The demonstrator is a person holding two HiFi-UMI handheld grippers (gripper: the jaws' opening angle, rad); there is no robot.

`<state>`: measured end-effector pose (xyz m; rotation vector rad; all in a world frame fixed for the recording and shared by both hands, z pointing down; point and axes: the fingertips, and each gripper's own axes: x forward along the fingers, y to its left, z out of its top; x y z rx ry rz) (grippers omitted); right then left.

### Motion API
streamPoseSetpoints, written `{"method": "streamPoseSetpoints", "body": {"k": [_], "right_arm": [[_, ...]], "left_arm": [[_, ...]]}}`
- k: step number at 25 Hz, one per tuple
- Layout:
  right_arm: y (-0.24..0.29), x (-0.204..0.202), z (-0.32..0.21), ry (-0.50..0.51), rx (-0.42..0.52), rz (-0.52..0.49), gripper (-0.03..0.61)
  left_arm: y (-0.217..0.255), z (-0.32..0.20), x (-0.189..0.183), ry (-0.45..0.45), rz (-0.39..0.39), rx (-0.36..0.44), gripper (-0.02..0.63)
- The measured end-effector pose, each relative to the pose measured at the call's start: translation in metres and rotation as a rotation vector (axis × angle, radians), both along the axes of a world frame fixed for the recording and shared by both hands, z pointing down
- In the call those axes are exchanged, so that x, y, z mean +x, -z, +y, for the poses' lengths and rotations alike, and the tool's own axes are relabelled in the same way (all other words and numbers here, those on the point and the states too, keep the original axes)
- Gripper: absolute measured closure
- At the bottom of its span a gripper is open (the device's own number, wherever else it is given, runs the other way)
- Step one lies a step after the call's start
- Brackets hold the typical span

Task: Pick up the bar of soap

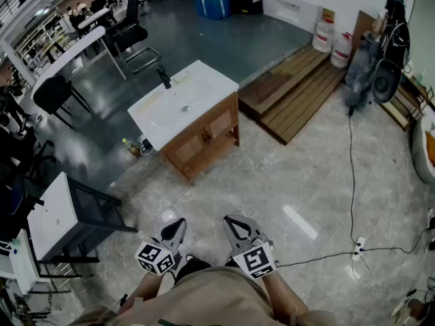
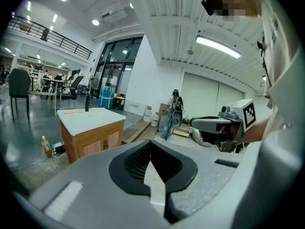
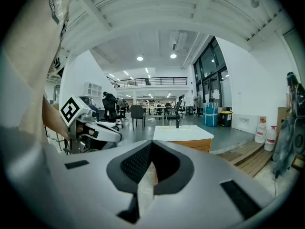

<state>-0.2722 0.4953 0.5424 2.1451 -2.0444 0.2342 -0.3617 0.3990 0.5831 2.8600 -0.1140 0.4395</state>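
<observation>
Tiled floor [image 1: 285, 175], one sink cabinet [image 1: 207, 138] ahead.
Your left gripper [image 1: 179, 224] and right gripper [image 1: 233, 223] are both closed on nothing; the basin [image 1: 178, 104] shows only overhead.

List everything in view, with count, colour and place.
Sink cabinet: one, white top on a wood base, mid-floor.
Faucet: one, black, at the top's far edge.
Wooden decking: one, brown, right of the cabinet.
Jugs: two, white, by the far wall.
Bottle: one, yellowish, on the floor left of the cabinet.
Side table: one, white top, black frame, far left.
Cable: one, black, on the floor at right.
Left gripper: one, grey, fingers together, empty, bottom centre.
Right gripper: one, grey, fingers together, empty, beside it.
</observation>
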Motion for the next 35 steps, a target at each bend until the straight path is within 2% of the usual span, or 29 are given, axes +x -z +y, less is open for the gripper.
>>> {"method": "streamPoseSetpoints", "body": {"k": [6, 9, 13, 20, 24, 26, 31, 35], "right_arm": [[-0.004, 0.003, 0.002, 0.009, -0.012, 0.002, 0.574], [0.002, 0.014, -0.001, -0.015, 0.008, -0.002, 0.574], [0.005, 0.017, -0.004, 0.009, 0.007, 0.023, 0.574], [-0.016, 0.017, -0.011, 0.004, -0.016, -0.084, 0.574], [-0.026, 0.015, -0.031, 0.021, -0.038, -0.089, 0.574], [-0.022, 0.024, -0.043, 0.011, -0.052, -0.072, 0.574], [0.006, 0.064, -0.073, -0.115, -0.028, -0.072, 0.574], [0.027, 0.088, -0.11, -0.106, -0.034, -0.002, 0.574]], "left_arm": [[0.005, 0.0, 0.015, 0.006, -0.003, 0.011, 0.621], [0.0, 0.005, 0.024, 0.012, -0.009, -0.011, 0.621], [0.001, 0.01, 0.026, 0.02, -0.01, -0.028, 0.621], [-0.006, 0.005, 0.022, -0.011, -0.052, -0.021, 0.621], [-0.022, -0.018, 0.023, -0.004, -0.07, -0.04, 0.621], [-0.024, -0.032, 0.035, -0.014, -0.053, -0.042, 0.621], [0.002, -0.073, 0.08, -0.064, 0.041, -0.01, 0.621], [0.021, -0.111, 0.111, -0.087, 0.125, 0.014, 0.621]]}}
